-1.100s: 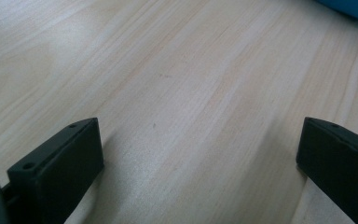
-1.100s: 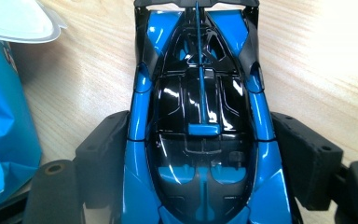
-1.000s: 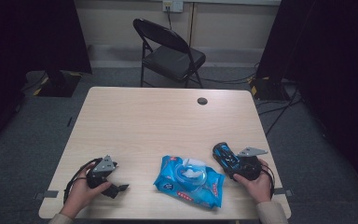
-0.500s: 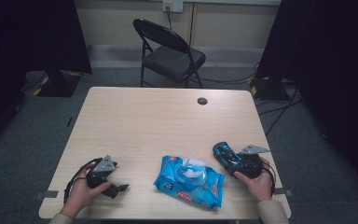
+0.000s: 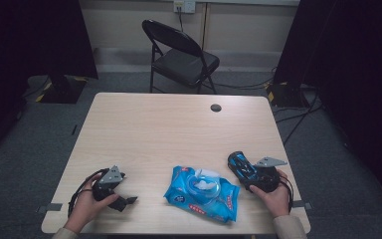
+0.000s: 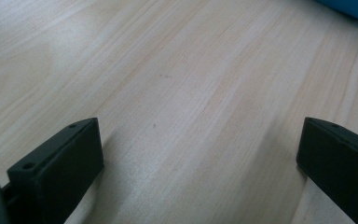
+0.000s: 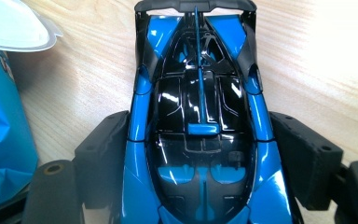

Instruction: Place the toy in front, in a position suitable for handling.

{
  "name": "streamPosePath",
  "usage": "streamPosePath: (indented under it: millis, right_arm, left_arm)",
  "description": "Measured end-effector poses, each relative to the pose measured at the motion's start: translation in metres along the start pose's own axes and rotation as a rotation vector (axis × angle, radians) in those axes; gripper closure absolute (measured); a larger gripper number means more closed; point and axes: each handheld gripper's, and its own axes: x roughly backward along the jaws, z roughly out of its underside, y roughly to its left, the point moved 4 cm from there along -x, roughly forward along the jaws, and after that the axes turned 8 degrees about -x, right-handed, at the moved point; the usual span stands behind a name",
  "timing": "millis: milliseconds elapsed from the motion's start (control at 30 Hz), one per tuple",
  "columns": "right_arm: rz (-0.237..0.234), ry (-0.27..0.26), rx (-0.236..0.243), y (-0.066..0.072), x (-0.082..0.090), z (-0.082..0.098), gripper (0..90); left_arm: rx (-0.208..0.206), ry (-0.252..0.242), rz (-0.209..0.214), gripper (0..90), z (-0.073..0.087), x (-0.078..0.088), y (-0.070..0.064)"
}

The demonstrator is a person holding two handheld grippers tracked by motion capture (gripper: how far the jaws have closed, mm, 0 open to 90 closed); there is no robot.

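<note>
A glossy blue and black toy car (image 7: 200, 116) lies lengthwise between my right gripper's (image 7: 200, 144) jaws, whose pads (image 7: 102, 149) press on both its flanks. From above, the toy car (image 5: 238, 161) sticks out of the right gripper (image 5: 248, 173) at the table's near right, nose toward the far left. A blue wet-wipes pack (image 5: 201, 191) with a white flap lies at the near middle, just left of the car, and the wipes pack (image 7: 0, 130) shows again beside the car. My left gripper (image 5: 127, 189) rests at the near left, and the left gripper (image 6: 200, 154) has its jaws wide apart over bare wood.
The light wooden table (image 5: 179, 129) has a dark cable hole (image 5: 216, 107) near its far edge. A black folding chair (image 5: 179, 50) stands behind the table. Cables run over the floor at the right. A corner of the wipes pack (image 6: 349, 7) shows ahead of the left jaws.
</note>
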Motion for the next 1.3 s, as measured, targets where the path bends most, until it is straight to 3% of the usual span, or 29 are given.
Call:
streamPosePath:
  millis: [133, 267, 400, 500, 633, 767, 1133, 1167, 1300]
  right_arm:
    - [0.003, -0.001, 0.010, 0.000, -0.001, 0.000, 23.5]
    - [0.021, -0.041, 0.010, 0.003, 0.002, -0.010, 15.4]
    - [0.046, -0.016, 0.029, 0.007, -0.006, -0.021, 15.6]
    - [0.029, 0.033, 0.024, 0.009, -0.022, -0.026, 17.9]
    - [0.043, 0.067, -0.007, 0.009, -0.032, -0.031, 20.7]
    - [0.042, 0.071, -0.007, 0.009, -0.036, -0.035, 20.2]
    - [0.058, 0.033, -0.026, 0.010, -0.040, -0.040, 25.5]
    - [0.046, 0.006, -0.033, 0.009, -0.037, -0.042, 25.5]
    - [0.017, -0.018, -0.068, 0.006, -0.028, -0.047, 25.6]
  left_arm:
    - [0.000, 0.000, 0.000, 0.0, 0.000, 0.000, 0.000]
    - [0.000, -0.001, -0.001, 0.0, 0.000, 0.000, 0.000]
    - [0.000, 0.000, 0.000, 0.0, 0.000, 0.000, 0.000]
    - [0.000, 0.000, 0.001, 0.0, 0.000, 0.000, 0.000]
    - [0.000, -0.001, 0.001, 0.0, 0.000, 0.000, 0.000]
    - [0.001, -0.002, 0.001, 0.0, 0.000, 0.000, 0.000]
    - [0.000, -0.001, 0.001, 0.0, 0.000, 0.000, 0.000]
    - [0.000, -0.001, 0.001, 0.0, 0.000, 0.000, 0.000]
    - [0.001, -0.002, 0.001, 0.0, 0.000, 0.000, 0.000]
